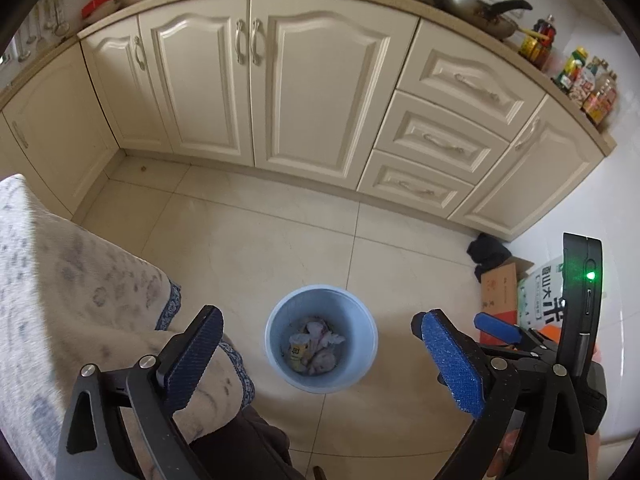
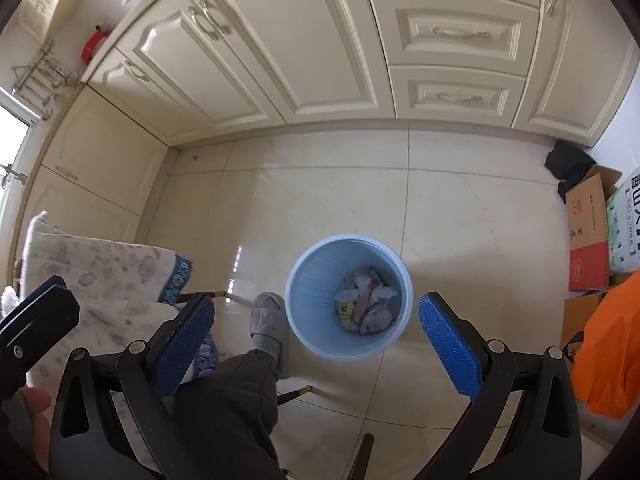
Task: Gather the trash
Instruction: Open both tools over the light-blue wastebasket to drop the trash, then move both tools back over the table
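A light blue trash bin (image 1: 280,364) stands on the tiled floor; it also shows in the right wrist view (image 2: 310,300). Crumpled paper and wrappers (image 1: 316,348) lie at its bottom, also seen in the right wrist view (image 2: 366,304). My left gripper (image 1: 320,356) is open and empty, held high above the bin. My right gripper (image 2: 316,336) is open and empty, also above the bin. The right gripper's fingers (image 1: 498,326) show at the right edge of the left wrist view.
Cream kitchen cabinets (image 1: 256,80) line the far side. A table with a patterned cloth (image 1: 80,300) is at the left. Cardboard boxes (image 2: 586,232), a rice bag and an orange bag (image 2: 612,340) stand at the right. A slippered foot (image 2: 268,320) is beside the bin.
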`<state>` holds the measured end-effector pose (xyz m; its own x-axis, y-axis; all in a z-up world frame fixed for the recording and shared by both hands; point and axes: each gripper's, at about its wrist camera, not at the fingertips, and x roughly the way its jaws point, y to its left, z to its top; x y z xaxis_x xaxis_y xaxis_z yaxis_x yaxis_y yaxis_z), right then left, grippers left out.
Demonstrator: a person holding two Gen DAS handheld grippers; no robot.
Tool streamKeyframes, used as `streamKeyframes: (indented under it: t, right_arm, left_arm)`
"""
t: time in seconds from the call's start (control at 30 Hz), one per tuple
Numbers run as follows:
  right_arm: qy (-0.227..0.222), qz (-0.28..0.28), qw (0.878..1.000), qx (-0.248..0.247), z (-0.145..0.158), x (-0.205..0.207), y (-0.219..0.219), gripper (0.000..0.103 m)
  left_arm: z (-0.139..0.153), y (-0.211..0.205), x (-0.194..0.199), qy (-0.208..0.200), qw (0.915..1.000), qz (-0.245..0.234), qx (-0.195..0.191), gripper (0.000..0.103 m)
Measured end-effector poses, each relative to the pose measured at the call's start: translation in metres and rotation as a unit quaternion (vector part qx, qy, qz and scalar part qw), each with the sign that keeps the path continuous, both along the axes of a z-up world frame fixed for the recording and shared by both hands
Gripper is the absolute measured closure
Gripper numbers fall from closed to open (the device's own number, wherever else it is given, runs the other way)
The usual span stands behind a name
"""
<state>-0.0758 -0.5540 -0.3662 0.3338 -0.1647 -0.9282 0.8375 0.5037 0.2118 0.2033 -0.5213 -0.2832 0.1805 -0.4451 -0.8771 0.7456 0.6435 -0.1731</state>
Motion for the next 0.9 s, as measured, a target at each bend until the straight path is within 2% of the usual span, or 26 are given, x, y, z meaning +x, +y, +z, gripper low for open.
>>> streamKeyframes:
  t: [0.23, 0.5, 0.7, 0.9]
  right_arm:
    - [-0.029, 0.021, 0.998, -0.054, 0.062, 0.014, 0.026, 0.000]
    - [-0.079, 0.074, 0.987, -0.122, 0.145, 0.052, 0.079, 0.000]
    - [-0.121, 0.129, 0.972, -0.157, 0.194, 0.088, 0.138, 0.000]
    - [-0.162, 0.200, 0.948, -0.186, 0.233, 0.123, 0.210, 0.000]
  left_arm:
    - [0.059, 0.069, -0.028, -0.034, 0.9979, 0.014, -0.054, 0.002]
    - [0.122, 0.187, -0.048, -0.093, 0.9861, 0.076, -0.115, 0.001]
    - [0.160, 0.283, -0.075, -0.156, 0.9683, 0.143, -0.133, 0.001]
    - [0.184, 0.377, -0.114, -0.208, 0.9441, 0.215, -0.138, 0.001]
